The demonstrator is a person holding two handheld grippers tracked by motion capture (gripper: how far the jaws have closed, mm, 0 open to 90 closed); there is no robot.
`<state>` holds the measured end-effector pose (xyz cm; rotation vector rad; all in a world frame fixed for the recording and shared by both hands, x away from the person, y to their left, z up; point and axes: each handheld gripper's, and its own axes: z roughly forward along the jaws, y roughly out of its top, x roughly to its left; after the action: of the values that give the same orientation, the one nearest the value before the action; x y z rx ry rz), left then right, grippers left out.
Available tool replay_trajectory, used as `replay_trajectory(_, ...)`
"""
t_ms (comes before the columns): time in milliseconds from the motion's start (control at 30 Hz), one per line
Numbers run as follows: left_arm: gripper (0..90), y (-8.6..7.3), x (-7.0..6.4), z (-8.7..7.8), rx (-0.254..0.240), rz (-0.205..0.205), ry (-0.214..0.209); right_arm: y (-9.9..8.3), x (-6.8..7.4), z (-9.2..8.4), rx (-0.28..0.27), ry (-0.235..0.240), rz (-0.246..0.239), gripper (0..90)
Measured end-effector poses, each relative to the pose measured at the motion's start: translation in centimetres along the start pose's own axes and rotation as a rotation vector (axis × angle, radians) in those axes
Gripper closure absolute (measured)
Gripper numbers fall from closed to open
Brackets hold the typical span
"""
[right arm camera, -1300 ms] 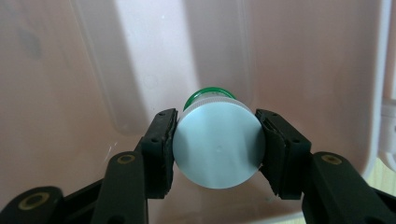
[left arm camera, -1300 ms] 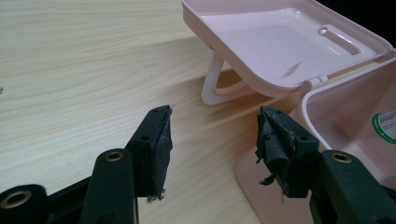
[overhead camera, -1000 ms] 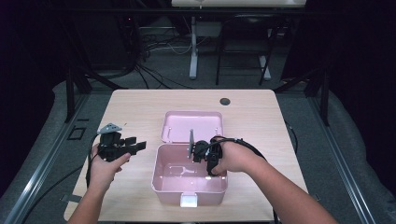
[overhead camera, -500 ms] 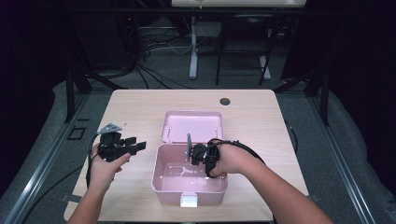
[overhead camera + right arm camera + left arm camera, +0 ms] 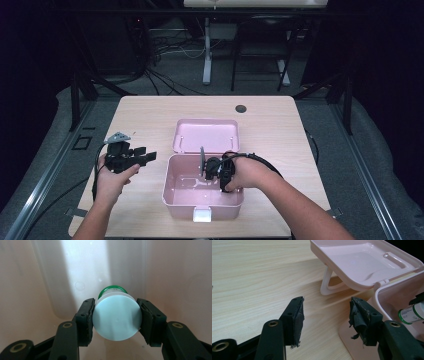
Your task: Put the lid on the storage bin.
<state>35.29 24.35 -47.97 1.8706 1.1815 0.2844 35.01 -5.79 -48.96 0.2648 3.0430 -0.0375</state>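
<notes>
Right hand-held gripper (image 5: 115, 320) apparently inside box (image 5: 175, 197)

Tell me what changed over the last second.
The right claw, shut on the white-capped bottle, has sunk slightly deeper into the pink box. The left claw stays open beside the box, holding nothing, and the lid still lies open behind it.
</notes>
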Motion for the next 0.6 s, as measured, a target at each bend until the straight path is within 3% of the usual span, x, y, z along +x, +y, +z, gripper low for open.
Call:
replay_trajectory(333,45.3,-0.01,0.04,-0.02,-0.003,-0.002,0.0,0.05,0.34,0.75,0.01,-0.022,-0.07,50.1)
replay_trajectory(600,45.3,0.0,0.01,0.0,-0.001,0.0,0.001,0.13,0.36,0.86,0.025,-0.02,-0.071,50.1)
